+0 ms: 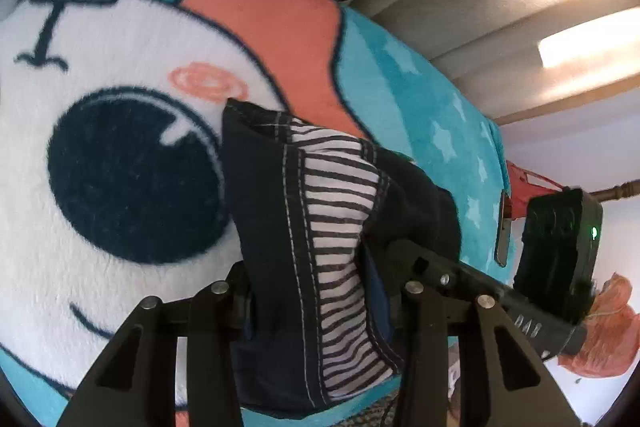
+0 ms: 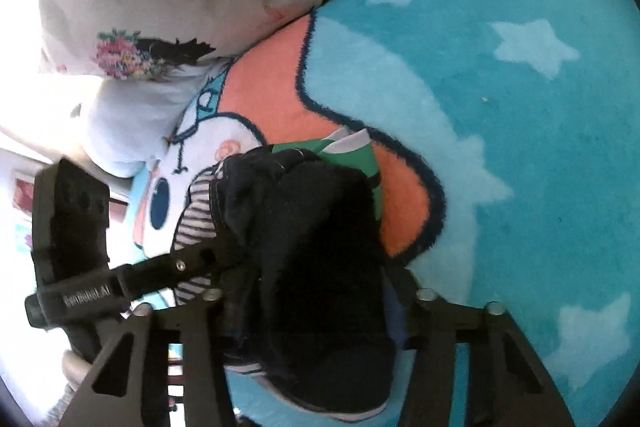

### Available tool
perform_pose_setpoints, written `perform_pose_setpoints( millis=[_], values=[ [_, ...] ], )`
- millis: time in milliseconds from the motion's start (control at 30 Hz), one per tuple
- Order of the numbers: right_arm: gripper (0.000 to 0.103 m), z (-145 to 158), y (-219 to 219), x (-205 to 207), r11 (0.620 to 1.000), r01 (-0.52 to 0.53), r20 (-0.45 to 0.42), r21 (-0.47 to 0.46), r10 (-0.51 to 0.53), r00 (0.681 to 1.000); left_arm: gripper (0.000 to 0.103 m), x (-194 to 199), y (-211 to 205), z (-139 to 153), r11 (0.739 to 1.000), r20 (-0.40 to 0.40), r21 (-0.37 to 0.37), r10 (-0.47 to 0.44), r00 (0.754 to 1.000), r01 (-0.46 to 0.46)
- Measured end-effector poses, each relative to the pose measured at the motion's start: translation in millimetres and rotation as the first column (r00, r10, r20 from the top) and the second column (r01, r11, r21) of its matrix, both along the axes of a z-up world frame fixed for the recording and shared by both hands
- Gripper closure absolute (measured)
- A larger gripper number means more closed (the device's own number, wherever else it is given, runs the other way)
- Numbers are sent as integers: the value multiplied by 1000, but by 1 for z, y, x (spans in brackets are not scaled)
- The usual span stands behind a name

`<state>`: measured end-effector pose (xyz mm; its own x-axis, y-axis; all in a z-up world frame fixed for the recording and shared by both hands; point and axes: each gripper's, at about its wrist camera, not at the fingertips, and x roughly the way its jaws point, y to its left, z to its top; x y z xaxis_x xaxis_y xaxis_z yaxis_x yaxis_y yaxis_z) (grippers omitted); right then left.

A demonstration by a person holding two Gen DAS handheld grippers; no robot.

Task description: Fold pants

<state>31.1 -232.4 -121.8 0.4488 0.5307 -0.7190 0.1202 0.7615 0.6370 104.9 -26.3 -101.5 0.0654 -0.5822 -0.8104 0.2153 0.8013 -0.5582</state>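
Note:
The pants (image 1: pixel 304 227) are dark navy with a black-and-white striped lining. My left gripper (image 1: pixel 320 287) is shut on a bunched fold of them and holds it above the blanket. My right gripper (image 2: pixel 316 291) is shut on another dark bunch of the pants (image 2: pixel 312 247), with a green and grey striped piece showing at its top. Each gripper shows in the other's view, close alongside: the right one in the left wrist view (image 1: pixel 480 287), the left one in the right wrist view (image 2: pixel 132 275). The fingertips are hidden in the cloth.
A plush cartoon blanket (image 1: pixel 120 87), turquoise with stars, covers the bed and also shows in the right wrist view (image 2: pixel 520 147). A floral pillow (image 2: pixel 160 7) lies at the head. A beige headboard (image 1: pixel 480 7) rises beyond. Orange cloth (image 1: pixel 608 331) lies at the right.

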Motion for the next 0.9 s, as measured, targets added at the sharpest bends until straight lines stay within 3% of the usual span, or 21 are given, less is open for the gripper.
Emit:
perform_pose_setpoints(
  millis=[100, 333, 500, 600, 633, 700, 800, 900],
  values=[
    [60, 8, -12, 0, 997, 3, 7, 77, -3, 1000, 61, -2, -7, 21, 1000, 23, -27, 9, 1000, -8],
    [60, 51, -32, 16, 998, 12, 99, 61, -18, 995, 61, 23, -27, 44, 998, 60, -50, 27, 998, -24],
    [59, 54, -39, 39, 1000, 9, 107, -21, -6, 994, 52, 46, -48, 29, 998, 91, 58, 18, 996, -24],
    [49, 36, -36, 54, 991, -7, 63, -135, 15, 998, 51, 54, -48, 3, 991, 36, 128, 18, 999, -23],
    [44, 26, -36, 59, 984, -14, 24, -175, 18, 1000, 51, 54, -45, 0, 994, 18, 107, 26, 1000, -28],
    [43, 22, -40, 58, 988, -10, 13, -156, 12, 1000, 51, 50, -36, 5, 997, 21, 70, 41, 999, -42],
    [39, 42, -48, 47, 985, 14, 65, -172, -2, 998, 51, 42, -23, 25, 996, 72, 58, 57, 996, -62],
    [32, 73, -51, 38, 966, 67, 143, -249, -32, 989, 51, 33, -11, 36, 993, 103, 70, 85, 991, -93]
  ],
)
